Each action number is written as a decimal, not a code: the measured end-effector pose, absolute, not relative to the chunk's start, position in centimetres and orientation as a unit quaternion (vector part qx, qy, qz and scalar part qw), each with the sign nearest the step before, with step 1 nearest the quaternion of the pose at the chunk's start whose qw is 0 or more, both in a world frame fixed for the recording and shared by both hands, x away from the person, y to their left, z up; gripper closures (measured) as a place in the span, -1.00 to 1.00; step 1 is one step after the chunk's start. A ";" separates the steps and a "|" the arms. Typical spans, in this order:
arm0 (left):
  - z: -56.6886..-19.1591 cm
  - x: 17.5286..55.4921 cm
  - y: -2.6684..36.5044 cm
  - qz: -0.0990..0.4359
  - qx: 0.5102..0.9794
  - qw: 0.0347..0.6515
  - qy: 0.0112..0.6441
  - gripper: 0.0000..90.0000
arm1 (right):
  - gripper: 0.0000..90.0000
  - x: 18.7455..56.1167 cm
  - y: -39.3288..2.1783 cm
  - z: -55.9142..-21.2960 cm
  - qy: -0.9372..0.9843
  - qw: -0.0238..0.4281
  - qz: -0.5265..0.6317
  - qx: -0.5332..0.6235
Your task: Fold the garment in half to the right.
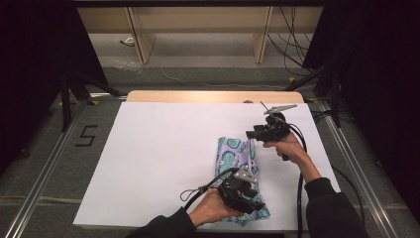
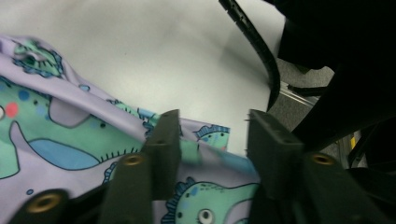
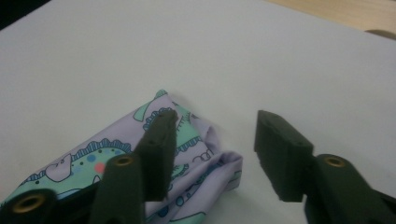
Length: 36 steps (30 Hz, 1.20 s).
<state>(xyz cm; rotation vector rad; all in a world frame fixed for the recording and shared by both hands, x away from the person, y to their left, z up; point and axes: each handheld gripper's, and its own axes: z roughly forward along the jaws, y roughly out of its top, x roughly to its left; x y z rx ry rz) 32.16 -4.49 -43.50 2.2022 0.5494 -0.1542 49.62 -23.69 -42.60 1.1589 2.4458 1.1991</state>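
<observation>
High view: a folded cloth (image 1: 241,173) with a lilac and green print lies at the lower right of the white table (image 1: 163,163). The left gripper (image 1: 247,201) sits over the cloth's near end, low in the frame; the right gripper (image 1: 252,134) hangs at its far end, right of centre.

Left gripper view: the left gripper (image 2: 212,140) has its jaws parted, with a gap between them. The cloth (image 2: 70,144) spreads across the lower left and runs under the jaws; neither pad presses on it.

Right gripper view: the right gripper (image 3: 215,140) also stands open. The cloth's corner (image 3: 187,154) lies at the lower left, partly behind the left jaw and not pinched; bare table (image 3: 233,56) lies beyond.

Risk: with both grippers open, the loose fold could spring apart, especially at the puffed far corner.

Risk: a jaw lifting away could snag a layer and drag the stack askew.
</observation>
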 end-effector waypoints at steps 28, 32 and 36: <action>-46.3 32.3 5.4 -0.037 0.825 0.384 0.412 -0.49 | -0.20 48.9 -20.6 -44.3 0.851 0.115 0.279 0.430; -46.8 32.2 5.3 -0.049 0.828 0.374 0.415 -0.48 | -0.16 49.3 -21.2 -45.0 0.855 0.097 0.266 0.435; -47.0 32.1 5.4 -0.061 0.826 0.373 0.418 -0.42 | -0.15 49.4 -22.1 -45.3 0.856 0.099 0.252 0.441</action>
